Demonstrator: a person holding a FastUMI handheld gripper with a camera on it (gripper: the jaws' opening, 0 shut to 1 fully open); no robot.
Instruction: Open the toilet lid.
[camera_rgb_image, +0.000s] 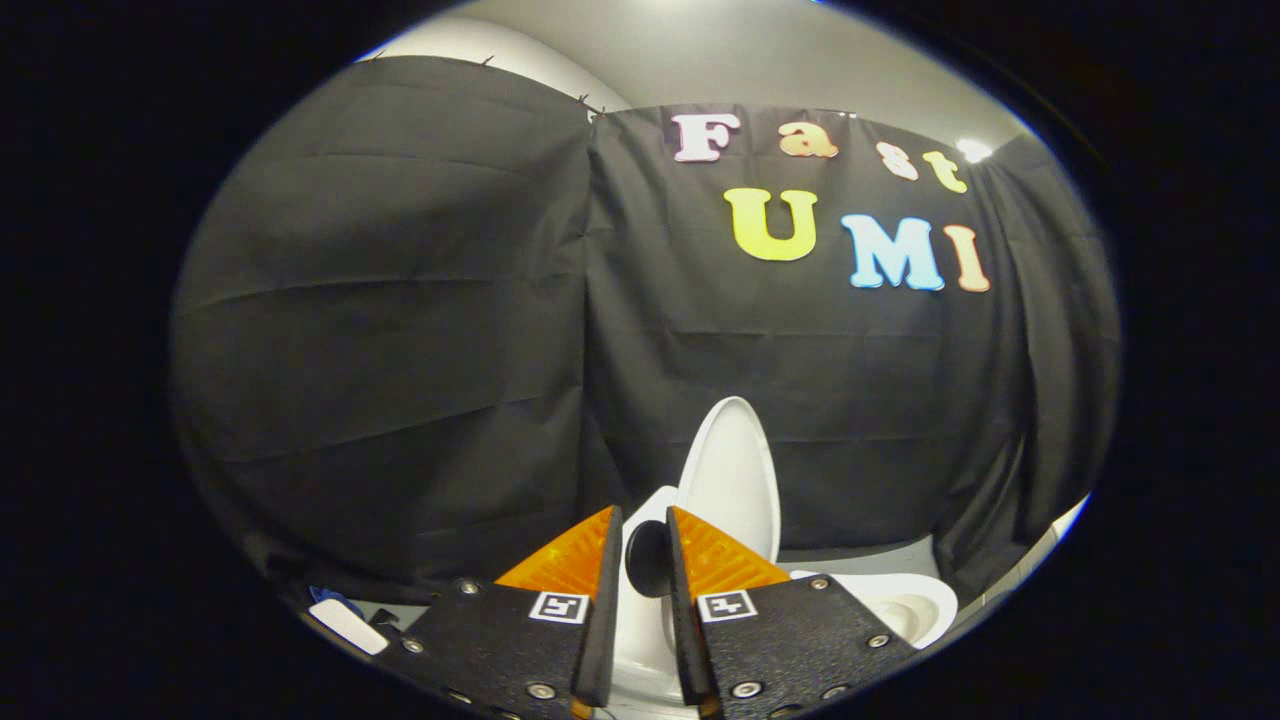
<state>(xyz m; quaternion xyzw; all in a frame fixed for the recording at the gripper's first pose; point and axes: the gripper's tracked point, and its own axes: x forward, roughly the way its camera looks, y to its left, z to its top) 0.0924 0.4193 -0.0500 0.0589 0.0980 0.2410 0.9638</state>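
Hovering low, gripper (644, 560) sat nearly closed, slim gap, nothing pinched | glossy white plastic toilet lid (735, 475) stood upright just beyond the fingertips | white ceramic bowl (905, 605) lay open right of the fingers | dark round knob (648, 562) between them

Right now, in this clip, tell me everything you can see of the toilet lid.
The toilet lid is a white, smooth oval that looks like glossy plastic. It stands raised, nearly upright and leaning back toward the black cloth wall, so it is open. Its lower end is hidden behind the fingers of the gripper, which stand close together with a narrow gap. Whether they touch the lid cannot be told. The white bowl lies below it, to the right of the fingers.
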